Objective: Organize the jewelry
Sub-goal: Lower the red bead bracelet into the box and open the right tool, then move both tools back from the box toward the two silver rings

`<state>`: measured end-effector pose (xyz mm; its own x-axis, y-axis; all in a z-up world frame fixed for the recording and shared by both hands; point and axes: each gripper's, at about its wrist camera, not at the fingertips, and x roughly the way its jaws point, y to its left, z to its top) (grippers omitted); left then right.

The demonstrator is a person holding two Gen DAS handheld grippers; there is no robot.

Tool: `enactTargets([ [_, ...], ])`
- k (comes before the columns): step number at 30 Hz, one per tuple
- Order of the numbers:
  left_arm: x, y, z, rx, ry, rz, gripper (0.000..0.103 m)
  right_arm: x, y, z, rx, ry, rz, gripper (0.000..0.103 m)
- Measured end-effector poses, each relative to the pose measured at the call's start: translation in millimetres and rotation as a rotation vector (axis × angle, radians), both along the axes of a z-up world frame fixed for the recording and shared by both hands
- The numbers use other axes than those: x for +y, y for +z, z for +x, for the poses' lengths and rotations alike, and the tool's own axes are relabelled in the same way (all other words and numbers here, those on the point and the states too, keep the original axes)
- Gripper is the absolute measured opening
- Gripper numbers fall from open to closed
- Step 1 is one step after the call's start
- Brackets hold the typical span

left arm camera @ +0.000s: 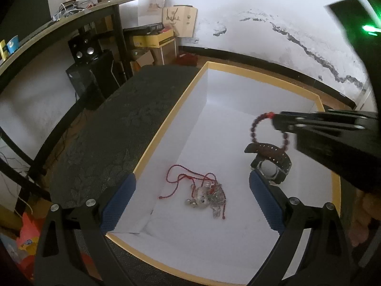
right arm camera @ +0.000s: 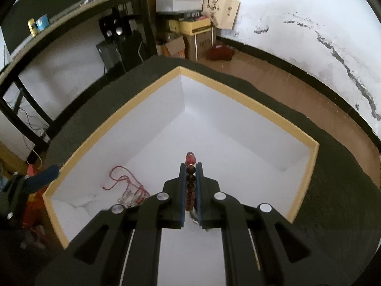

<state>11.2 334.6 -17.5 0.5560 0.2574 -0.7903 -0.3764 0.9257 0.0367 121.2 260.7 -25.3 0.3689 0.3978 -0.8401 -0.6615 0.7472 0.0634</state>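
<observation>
While we look down into the box (left arm camera: pixel 266 81), we count three pieces: one bead bracelet (left arm camera: pixel 256 125), one watch (left arm camera: pixel 273 164) and one red cord (left arm camera: pixel 181 176) with shiny clear charms. We see two grippers. Our box is a rectangle with smooth white walls and a yellow rim, on a rough dark cloth (left arm camera: pixel 114 133). Our right gripper (right arm camera: pixel 191 166) pinches the round dark beads tight between its blue pads, so the bracelet hangs just above the watch. Our left gripper (left arm camera: pixel 193 183) stands wide with nothing in it, and the cord lies on the white floor between its bumpy blue pads (left arm camera: pixel 119 205).
</observation>
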Motion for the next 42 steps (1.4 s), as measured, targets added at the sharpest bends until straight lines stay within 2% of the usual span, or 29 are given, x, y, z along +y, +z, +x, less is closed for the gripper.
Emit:
enactTargets([
  [11, 2, -1, -3, 0.001, -0.005, -0.019, 0.093, 30, -37, 14, 0.033, 0.024, -0.133, 0.008],
  [18, 0, 3, -3, -0.012, -0.005, -0.033, 0.093, 33, -32, 16, -0.003, 0.032, -0.138, 0.01],
  [19, -1, 3, -3, -0.014, -0.007, -0.035, 0.093, 31, -28, 15, -0.02, 0.025, -0.139, 0.014],
  [20, -1, 3, -3, -0.015, -0.008, -0.034, 0.093, 29, -24, 15, -0.033, 0.019, -0.135, 0.043],
  [21, -2, 4, -3, -0.017, -0.01, -0.032, 0.093, 28, -19, 16, -0.039, 0.014, -0.122, 0.089],
  [22, -3, 5, -3, -0.02, -0.012, -0.031, 0.093, 25, -14, 16, -0.041, 0.016, -0.1, 0.096],
  [26, -8, 9, -4, -0.036, -0.018, -0.026, 0.093, 10, 13, 11, -0.112, 0.003, -0.075, 0.097],
  [30, -18, 18, 0, -0.066, -0.03, -0.027, 0.093, -27, 50, 5, -0.152, -0.044, -0.01, 0.096],
  [34, -33, 25, 4, -0.092, -0.058, -0.024, 0.093, -109, 84, -9, -0.232, -0.153, 0.048, 0.096],
  [37, -54, 29, 10, -0.103, -0.094, -0.012, 0.093, -173, 85, -17, -0.219, -0.252, 0.059, 0.096],
  [42, -112, 43, 15, -0.157, -0.194, -0.013, 0.093, -283, 59, -38, -0.2, -0.454, 0.05, 0.096],
])
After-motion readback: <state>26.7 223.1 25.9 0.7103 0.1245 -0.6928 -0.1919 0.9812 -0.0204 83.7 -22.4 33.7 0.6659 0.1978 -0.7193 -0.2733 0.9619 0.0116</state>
